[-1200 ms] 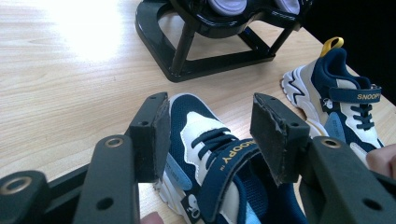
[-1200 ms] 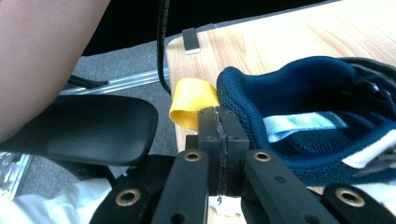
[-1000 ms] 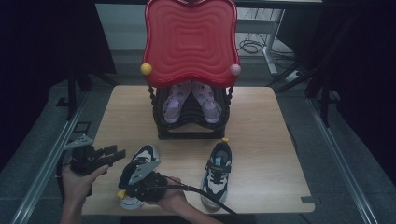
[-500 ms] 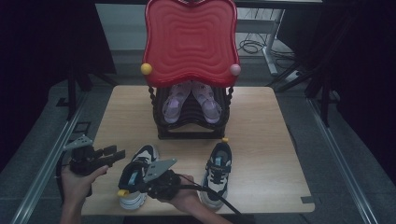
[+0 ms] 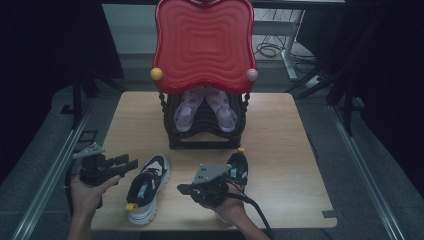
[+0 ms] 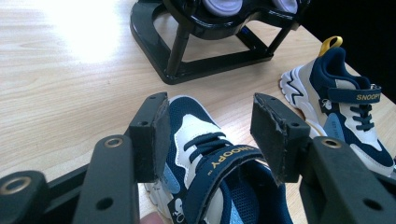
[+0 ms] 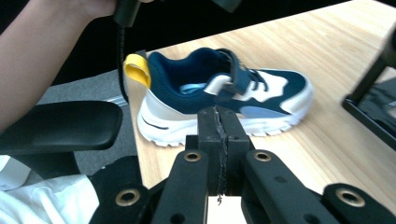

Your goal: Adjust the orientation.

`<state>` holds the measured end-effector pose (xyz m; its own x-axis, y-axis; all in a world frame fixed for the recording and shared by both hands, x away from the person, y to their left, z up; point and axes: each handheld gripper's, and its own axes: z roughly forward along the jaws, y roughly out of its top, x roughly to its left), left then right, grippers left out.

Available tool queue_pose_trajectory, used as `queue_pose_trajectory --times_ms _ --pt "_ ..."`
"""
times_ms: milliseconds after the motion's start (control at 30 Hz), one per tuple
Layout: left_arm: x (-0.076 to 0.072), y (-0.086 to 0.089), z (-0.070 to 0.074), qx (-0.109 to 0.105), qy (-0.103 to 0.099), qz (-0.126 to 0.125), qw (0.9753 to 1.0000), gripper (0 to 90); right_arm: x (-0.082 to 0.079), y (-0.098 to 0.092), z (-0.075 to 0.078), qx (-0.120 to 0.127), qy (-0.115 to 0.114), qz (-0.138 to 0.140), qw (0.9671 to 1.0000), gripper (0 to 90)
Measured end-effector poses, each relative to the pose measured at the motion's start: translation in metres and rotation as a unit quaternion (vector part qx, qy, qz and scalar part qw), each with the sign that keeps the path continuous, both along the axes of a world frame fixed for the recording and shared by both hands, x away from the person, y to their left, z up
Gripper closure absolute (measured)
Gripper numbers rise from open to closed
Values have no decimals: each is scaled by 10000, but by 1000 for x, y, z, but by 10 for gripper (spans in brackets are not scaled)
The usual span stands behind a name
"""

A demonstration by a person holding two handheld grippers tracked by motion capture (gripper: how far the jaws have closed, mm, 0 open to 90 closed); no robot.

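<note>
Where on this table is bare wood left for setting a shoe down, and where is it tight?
The table is bare right of the black rack to the right edge, and left of the rack to the far left corner. The near strip is crowded: left sneaker, right sneaker, left gripper and right gripper.

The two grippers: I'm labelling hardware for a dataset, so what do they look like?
Both the left gripper and right gripper are black with two blocky jaws, brass-coloured rivets, and a grey three-cornered plate on top. A black cable trails from the right one. The forearms are bare.
</note>
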<state>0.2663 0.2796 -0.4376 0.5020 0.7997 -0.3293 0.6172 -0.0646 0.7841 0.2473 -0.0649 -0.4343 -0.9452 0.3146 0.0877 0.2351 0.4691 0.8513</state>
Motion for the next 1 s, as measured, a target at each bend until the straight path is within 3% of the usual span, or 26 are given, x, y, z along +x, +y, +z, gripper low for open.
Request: queue_pose_trajectory --times_ms 400,1000 --pt "-3 1 1 17 -25 31 10000 475 0 -31 -3 40 6 -299 9995 896" --pt "-3 -2 5 19 -89 -33 10000 473 0 -65 -17 -251 134 -762 9967 896"
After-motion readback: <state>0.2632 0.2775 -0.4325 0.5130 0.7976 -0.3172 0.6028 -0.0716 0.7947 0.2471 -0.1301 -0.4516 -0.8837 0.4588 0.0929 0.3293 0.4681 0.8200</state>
